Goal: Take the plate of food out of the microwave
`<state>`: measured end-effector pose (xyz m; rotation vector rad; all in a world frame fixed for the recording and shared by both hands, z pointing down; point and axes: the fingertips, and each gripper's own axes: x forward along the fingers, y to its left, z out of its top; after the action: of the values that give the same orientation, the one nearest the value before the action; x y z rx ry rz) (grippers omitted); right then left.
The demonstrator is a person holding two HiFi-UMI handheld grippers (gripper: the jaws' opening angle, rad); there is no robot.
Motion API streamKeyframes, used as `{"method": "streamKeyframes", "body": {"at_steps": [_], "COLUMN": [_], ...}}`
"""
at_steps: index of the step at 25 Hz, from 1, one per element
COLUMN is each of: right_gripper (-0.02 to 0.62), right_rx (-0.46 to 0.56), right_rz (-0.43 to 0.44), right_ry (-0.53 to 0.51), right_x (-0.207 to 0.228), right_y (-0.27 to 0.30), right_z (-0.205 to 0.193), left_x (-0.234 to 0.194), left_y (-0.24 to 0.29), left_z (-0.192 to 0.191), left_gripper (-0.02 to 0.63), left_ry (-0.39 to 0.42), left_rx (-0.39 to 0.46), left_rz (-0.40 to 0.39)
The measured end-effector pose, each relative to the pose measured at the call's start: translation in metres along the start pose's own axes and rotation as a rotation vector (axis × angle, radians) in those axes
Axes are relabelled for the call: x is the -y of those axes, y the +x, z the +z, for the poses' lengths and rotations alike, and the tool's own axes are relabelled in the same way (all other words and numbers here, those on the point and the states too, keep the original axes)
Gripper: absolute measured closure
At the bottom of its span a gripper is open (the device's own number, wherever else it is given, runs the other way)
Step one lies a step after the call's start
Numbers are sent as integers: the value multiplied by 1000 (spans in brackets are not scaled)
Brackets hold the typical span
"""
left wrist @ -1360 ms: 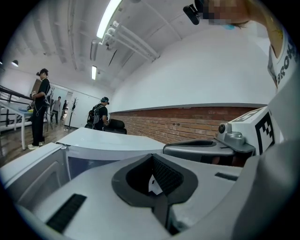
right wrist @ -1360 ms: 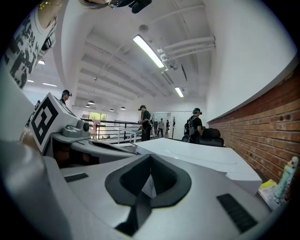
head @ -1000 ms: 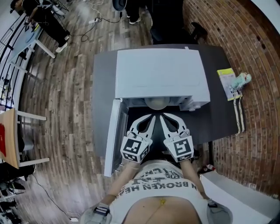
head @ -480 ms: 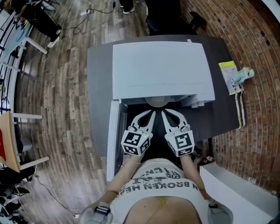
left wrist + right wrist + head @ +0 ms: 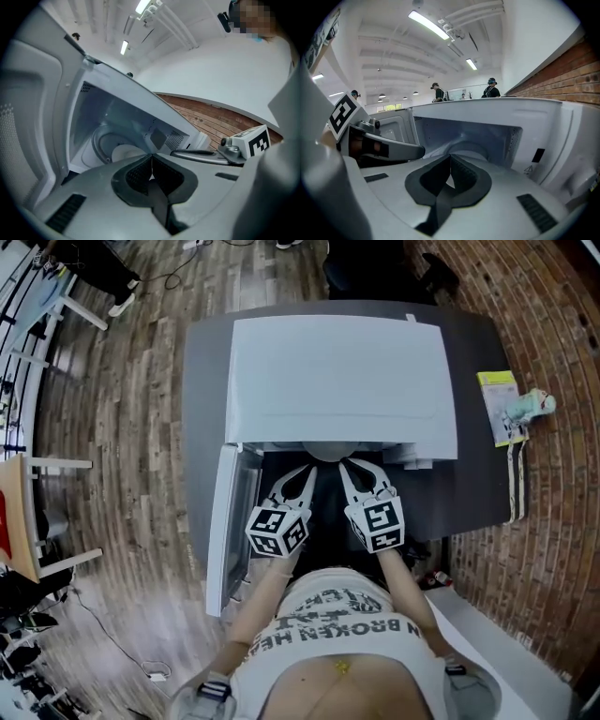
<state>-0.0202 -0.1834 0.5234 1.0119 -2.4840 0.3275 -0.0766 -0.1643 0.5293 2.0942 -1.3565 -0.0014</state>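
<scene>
The white microwave (image 5: 342, 381) stands on a dark grey table (image 5: 469, 493), its door (image 5: 228, 521) swung open to the left. A pale round plate (image 5: 328, 453) shows at the cavity's mouth; it lies on the turntable (image 5: 123, 152) and I cannot make out any food on it. My left gripper (image 5: 306, 471) and right gripper (image 5: 347, 468) hang side by side just in front of the opening, apart from the plate. The left gripper (image 5: 151, 157) is shut and empty. The right gripper (image 5: 450, 157) is also shut and empty, aimed into the cavity (image 5: 478, 136).
A yellow-green packet (image 5: 499, 401) and a small pale object (image 5: 528, 409) lie on the table's right end, by the brick wall. A white box (image 5: 506, 652) sits at lower right. Several people (image 5: 438, 93) stand far off.
Both grippers have sunk and drawn closer to the microwave's opening, staying shut. The head camera has shifted, so the microwave sits higher in the picture.
</scene>
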Motion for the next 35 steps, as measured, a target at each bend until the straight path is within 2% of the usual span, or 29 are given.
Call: {"method": "streamKeyframes", "body": {"at_steps": [4,9,17,25,27,29,32,35], "right_gripper": [588,588,586,584,573,517,490,466], "right_rx": [-29,-43,-67,-100,-104,-110,-119,-116], "right_rz": [1,-18,-11,0,4,7,19,46], "right_ry": [-5,38,205,274,322,389,494,622], "right_x": [3,15,23,28,32,35,39,41], "right_y": [5,11,19,27,29,32,36,41], "right_z": [-13,-26,-54,-72,-77,-82,-90,-96], "left_x": [-8,-14,-27,-30,-33,-37,-42,-47], "left_y": [6,20,32,39,41,43,45,49], "left_z": [-12,-23,-41,-57,-59,-61,-64,-66], "left_gripper": [600,600,598,589,565,541,511,497], "left_ry": [-14,-47,-278,-422,-464,-499,-545,-626], "left_rx": [-37,-65,-69,-67,-55,-50,-46,-31], "left_rz": [24,12,-30,-62,-58,-53,-43,-51]}}
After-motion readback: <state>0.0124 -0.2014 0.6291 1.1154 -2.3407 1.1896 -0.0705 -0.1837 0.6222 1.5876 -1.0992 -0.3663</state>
